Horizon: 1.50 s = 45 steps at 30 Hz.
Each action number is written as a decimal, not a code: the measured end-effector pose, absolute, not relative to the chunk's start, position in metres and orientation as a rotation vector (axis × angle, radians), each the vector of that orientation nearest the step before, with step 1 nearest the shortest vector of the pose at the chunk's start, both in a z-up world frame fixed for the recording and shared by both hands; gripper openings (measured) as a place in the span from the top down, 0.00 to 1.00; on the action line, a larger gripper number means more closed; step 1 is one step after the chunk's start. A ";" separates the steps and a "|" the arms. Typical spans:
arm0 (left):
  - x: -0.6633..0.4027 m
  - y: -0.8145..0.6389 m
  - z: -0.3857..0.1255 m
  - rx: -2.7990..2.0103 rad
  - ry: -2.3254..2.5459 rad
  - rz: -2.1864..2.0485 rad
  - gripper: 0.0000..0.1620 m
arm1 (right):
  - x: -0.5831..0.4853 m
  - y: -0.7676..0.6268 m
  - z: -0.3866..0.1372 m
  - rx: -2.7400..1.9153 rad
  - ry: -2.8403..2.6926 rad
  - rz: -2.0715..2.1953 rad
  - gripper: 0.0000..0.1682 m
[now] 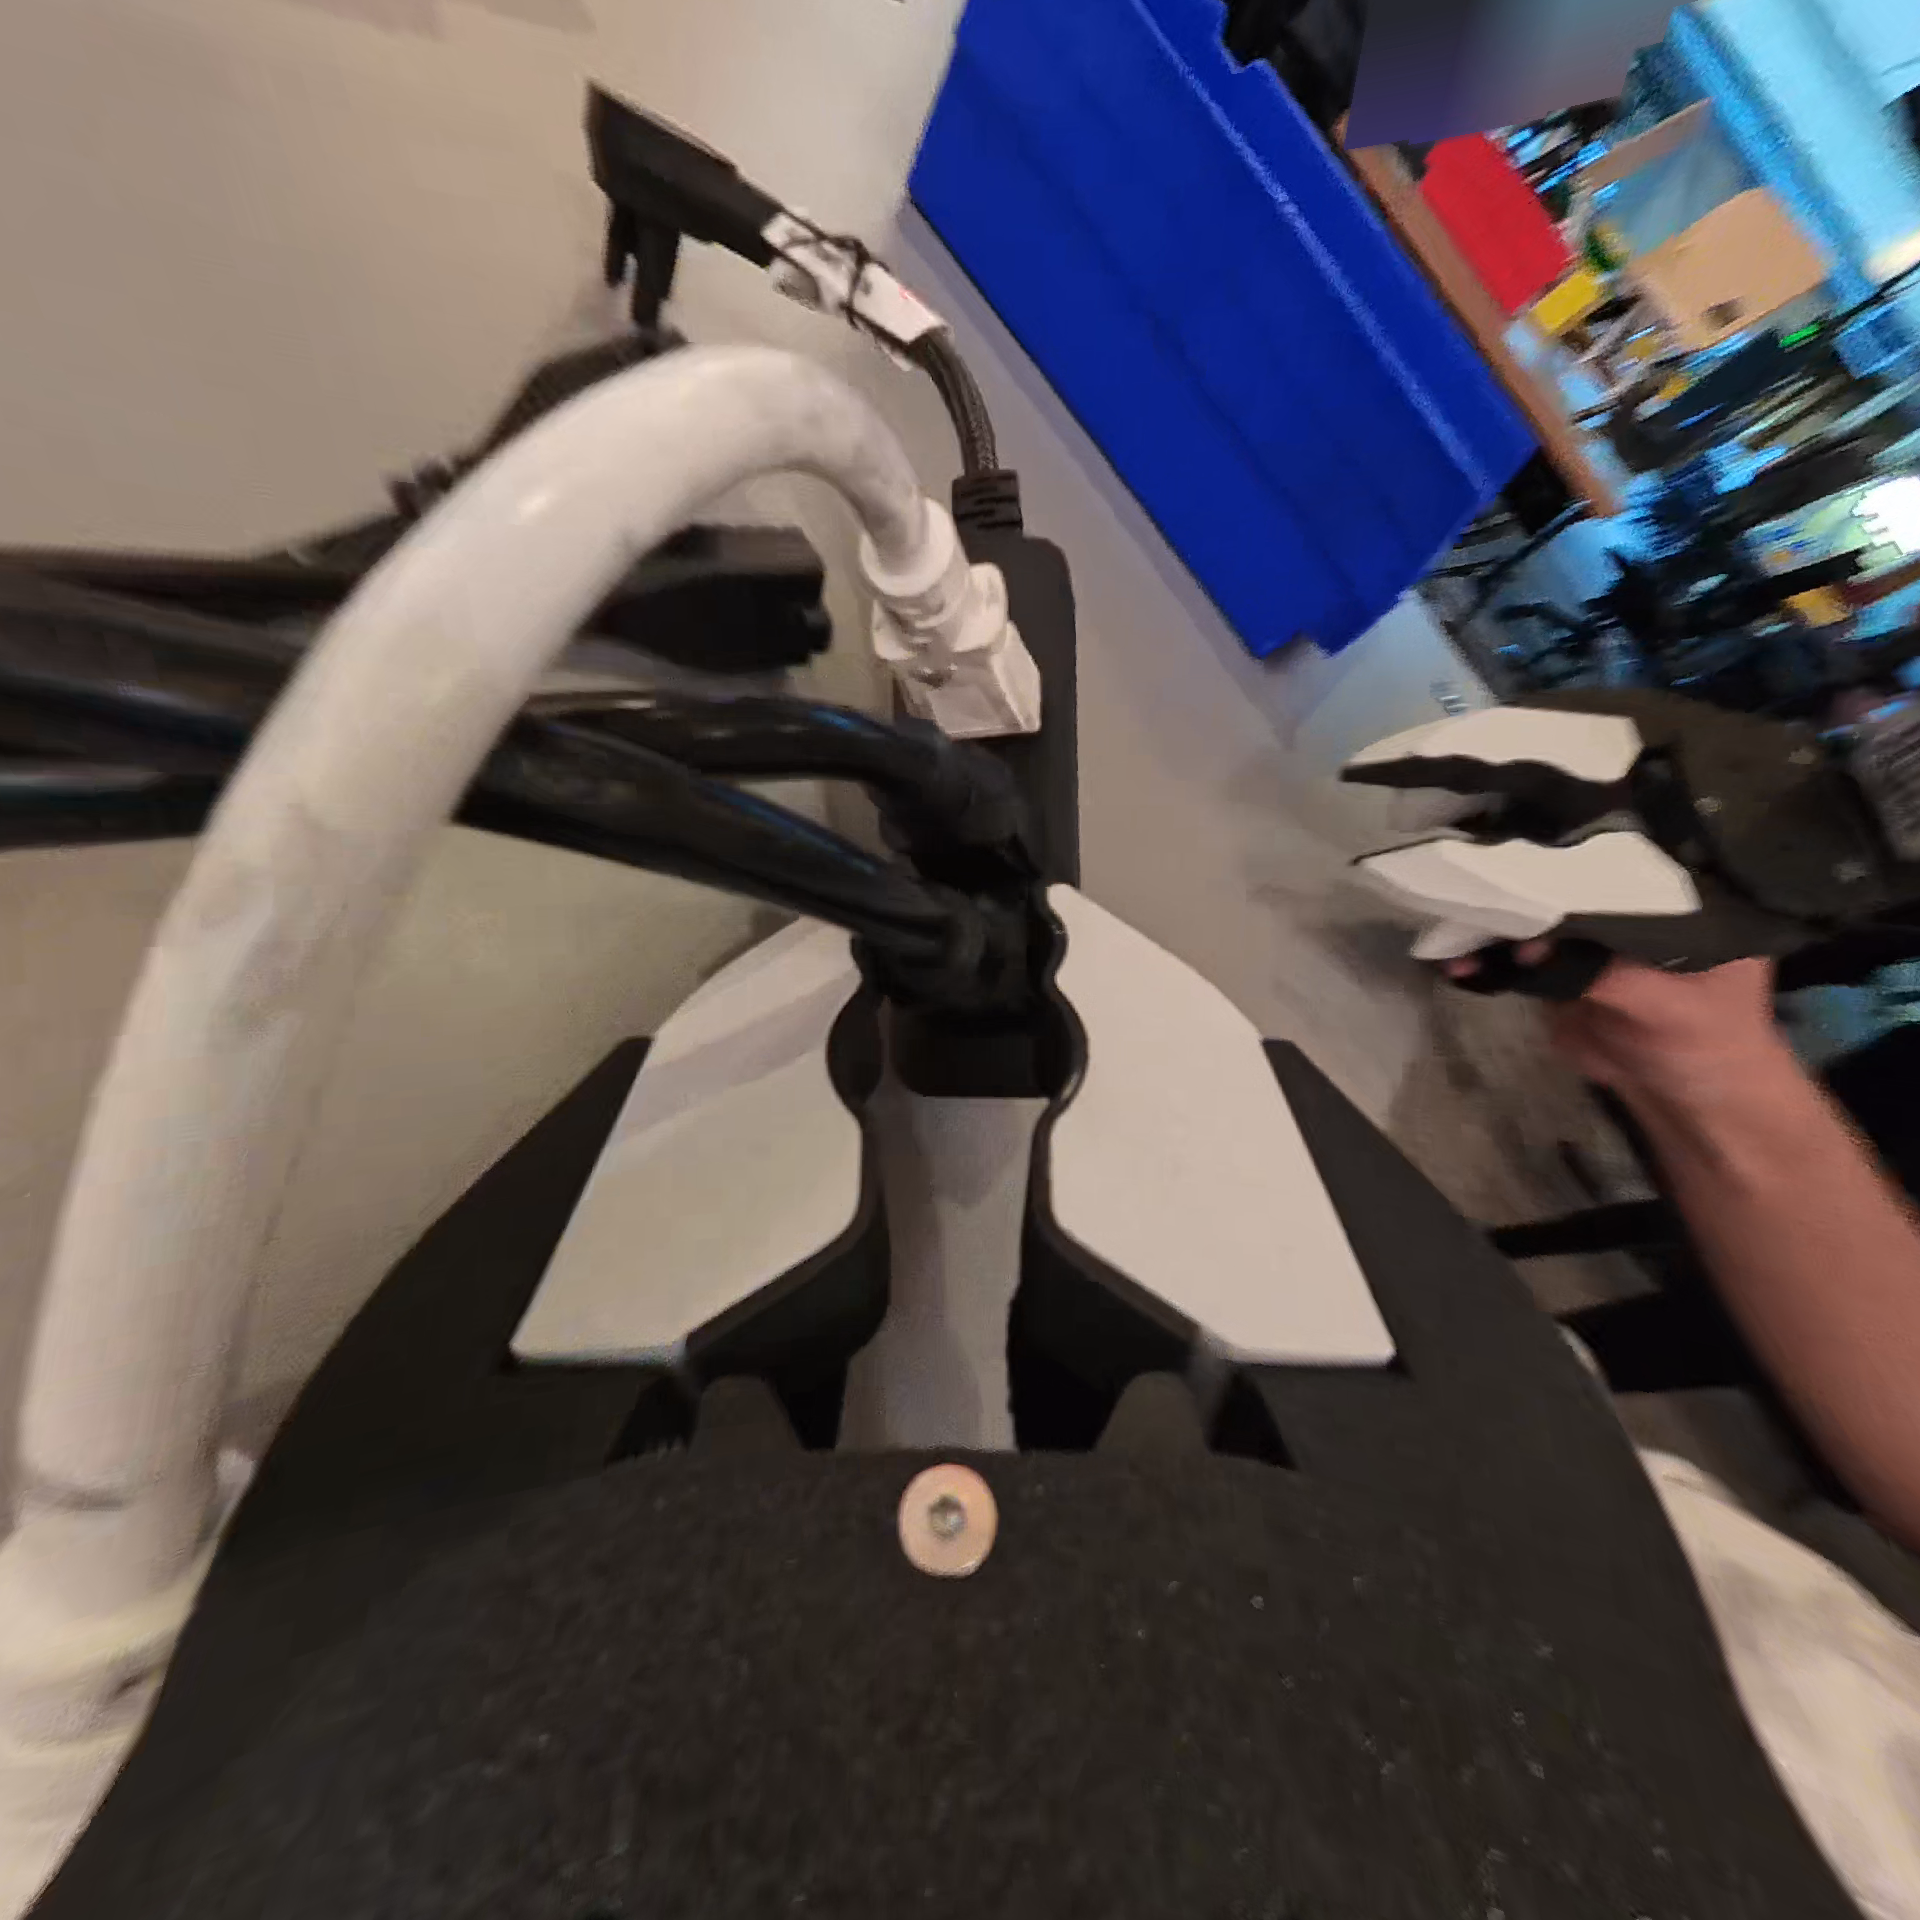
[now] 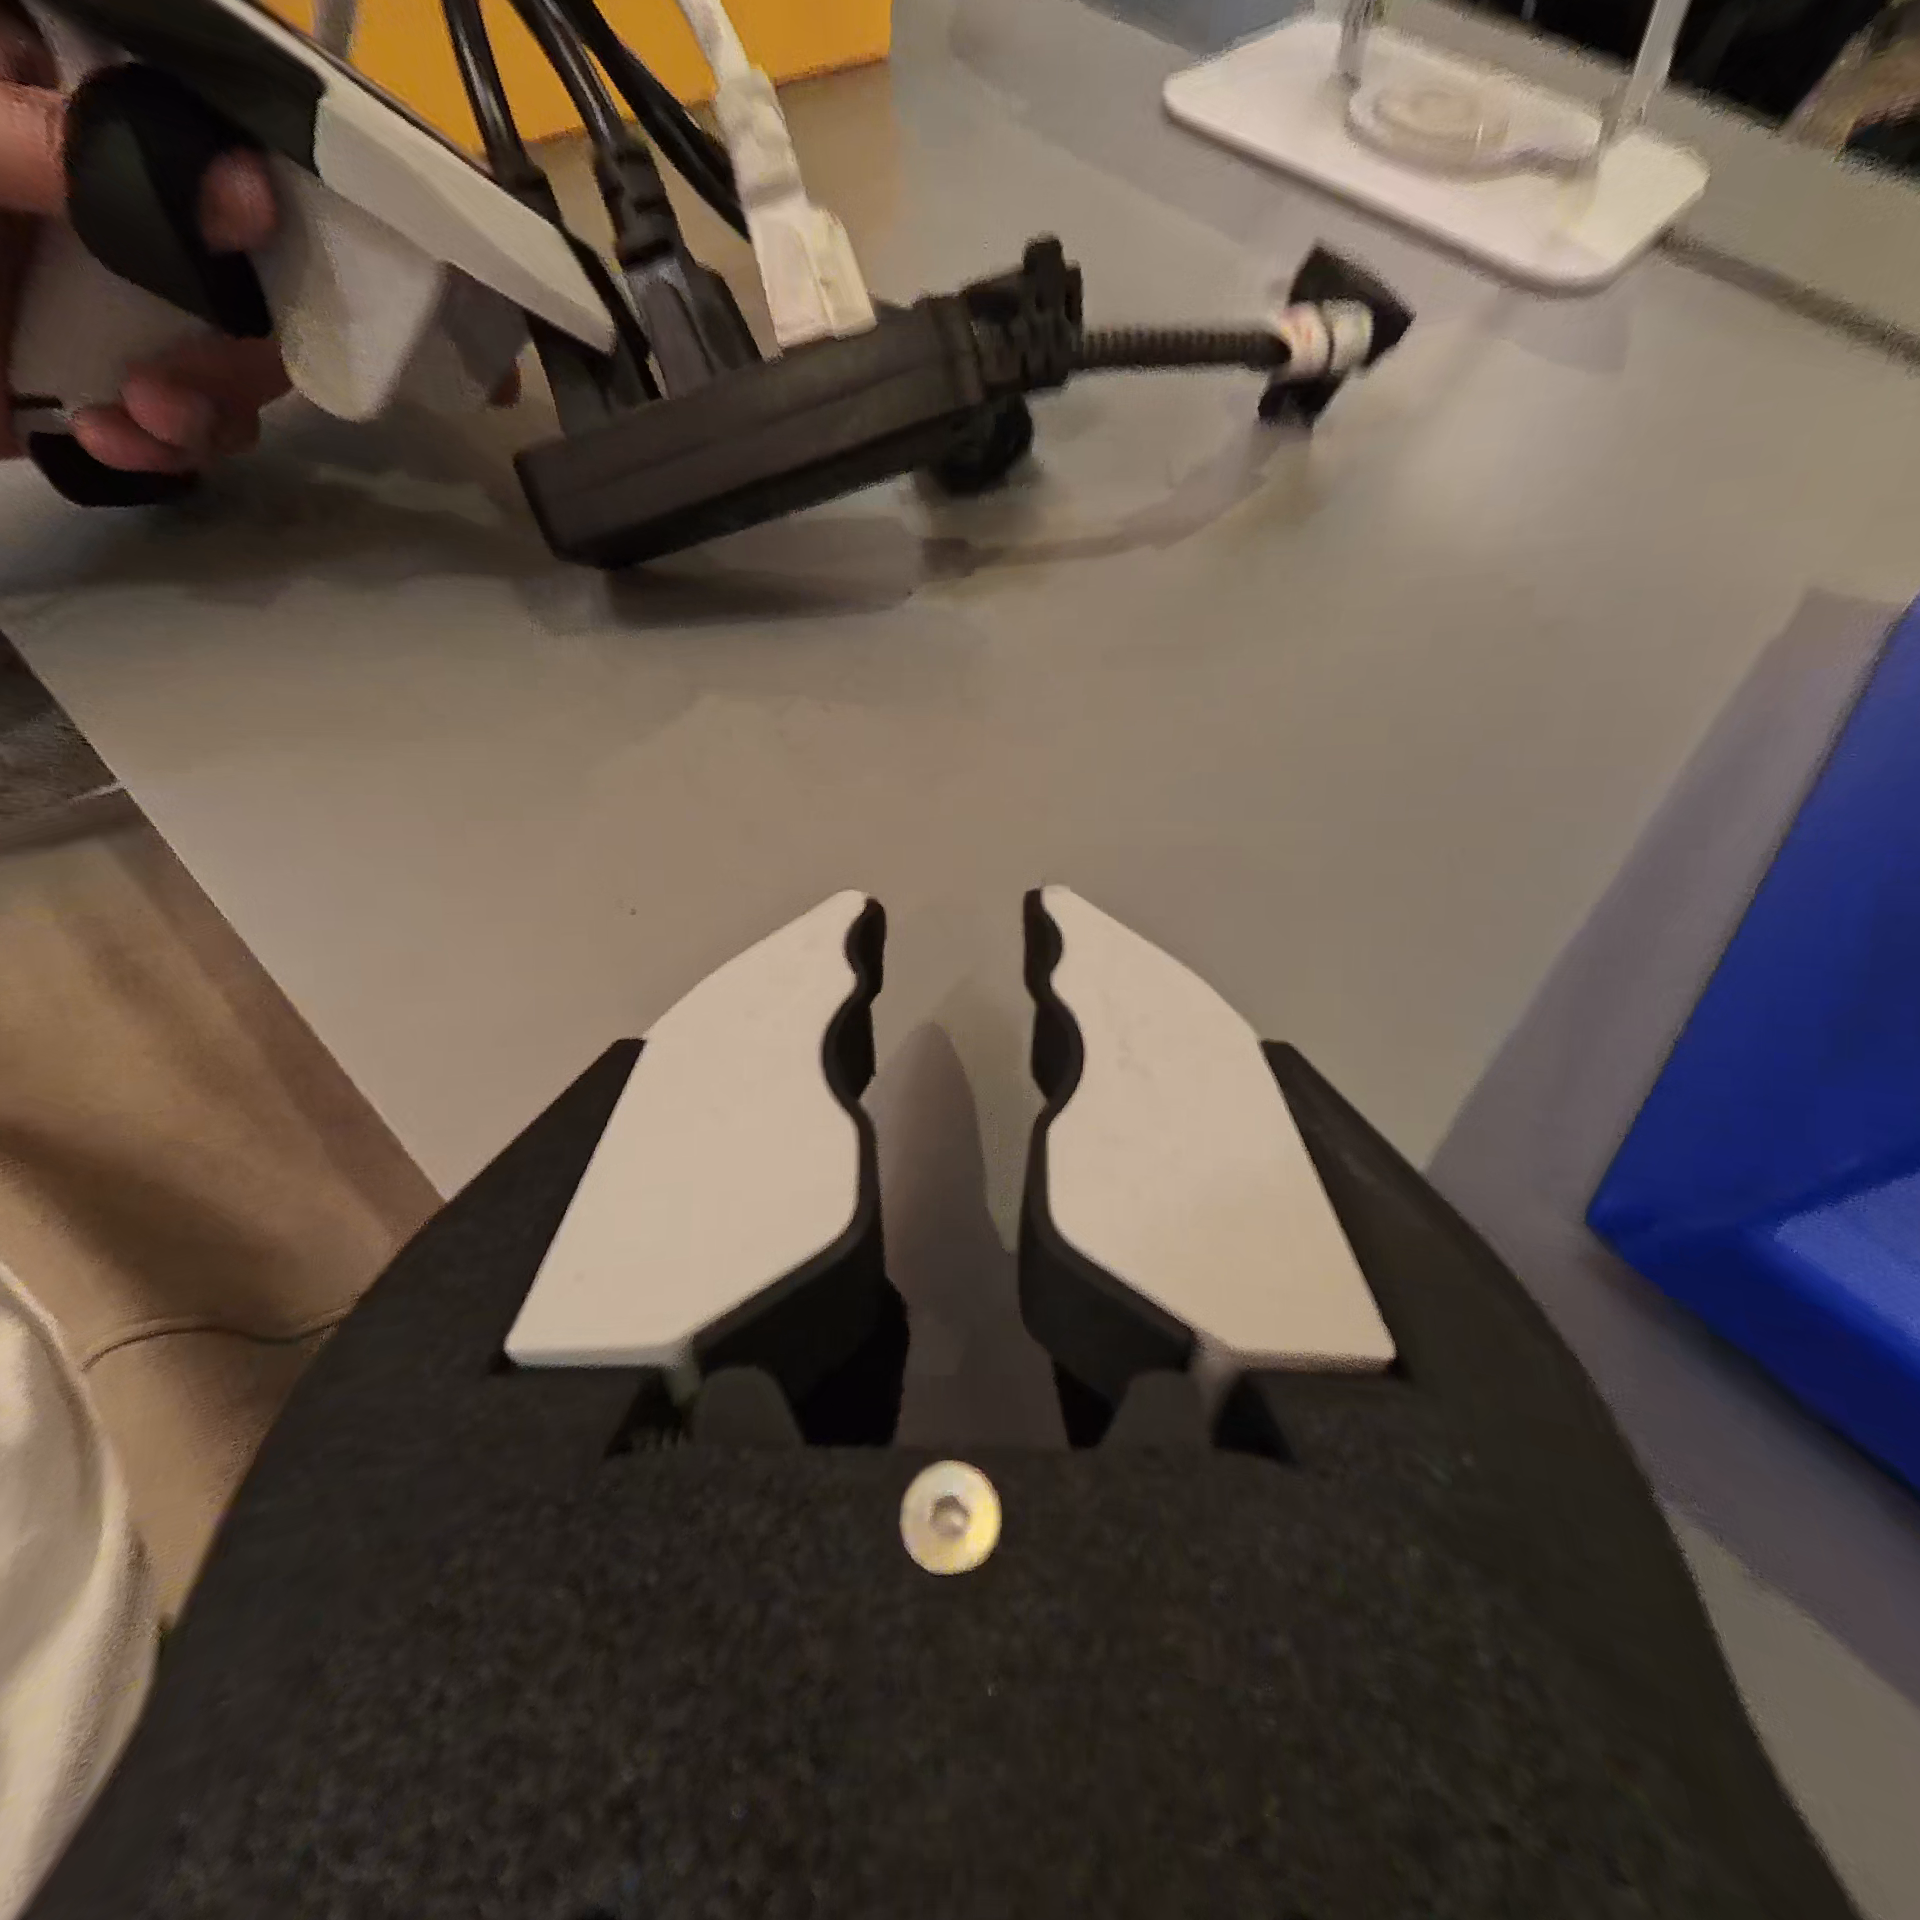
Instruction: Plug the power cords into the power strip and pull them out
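My left gripper (image 1: 961, 977) is clamped on the black plug (image 1: 966, 935) nearest me on the black power strip (image 2: 748, 436), so that plug lies straight ahead between its fingers. The strip's long axis runs directly away from this gripper in the left wrist view, and the plugs stand off its face. My judgement is that the coming pull must follow the plug's own axis, square to the strip's face, or the strip will lift with it; in the right wrist view its near end looks tilted off the grey desk (image 2: 1143, 727) already, though blur leaves me unsure.

My right gripper (image 2: 954, 935) hangs empty, its fingers apart, well short of the strip, which lies ahead and to its left. The left is plainly the nearer.

Counting at the strip: I make out three black cords (image 1: 623, 758) and one white cord (image 1: 343, 727), whose white plug (image 1: 961, 665) is seated beyond the black ones. The strip's own braided lead (image 2: 1174, 348) leaves its far end. One blue bin (image 1: 1195, 312) stands beyond the strip.
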<state>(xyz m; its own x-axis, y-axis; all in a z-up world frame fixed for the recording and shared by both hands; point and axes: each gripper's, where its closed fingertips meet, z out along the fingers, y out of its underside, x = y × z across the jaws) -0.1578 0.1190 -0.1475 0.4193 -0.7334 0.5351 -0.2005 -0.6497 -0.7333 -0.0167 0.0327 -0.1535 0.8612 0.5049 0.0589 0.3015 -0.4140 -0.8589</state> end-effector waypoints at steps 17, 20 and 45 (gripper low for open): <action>-0.138 0.053 -0.124 -2.064 0.699 -1.566 0.85 | -0.119 0.079 -0.138 -1.790 -0.808 -0.062 0.13; -0.134 0.050 -0.128 -2.066 0.787 -1.422 0.85 | -0.122 0.077 -0.133 -1.764 -0.879 -0.123 0.15; -0.132 0.042 -0.147 -2.075 1.039 -1.126 0.85 | -0.128 0.067 -0.185 -2.217 -0.718 0.334 0.25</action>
<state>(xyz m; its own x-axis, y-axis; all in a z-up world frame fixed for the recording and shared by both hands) -0.1316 0.0416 -0.1465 0.3483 -0.8311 0.4336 -0.3655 -0.5464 -0.7536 -0.1279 0.0666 -0.1848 0.8069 0.5906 -0.0121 0.3894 -0.5472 -0.7409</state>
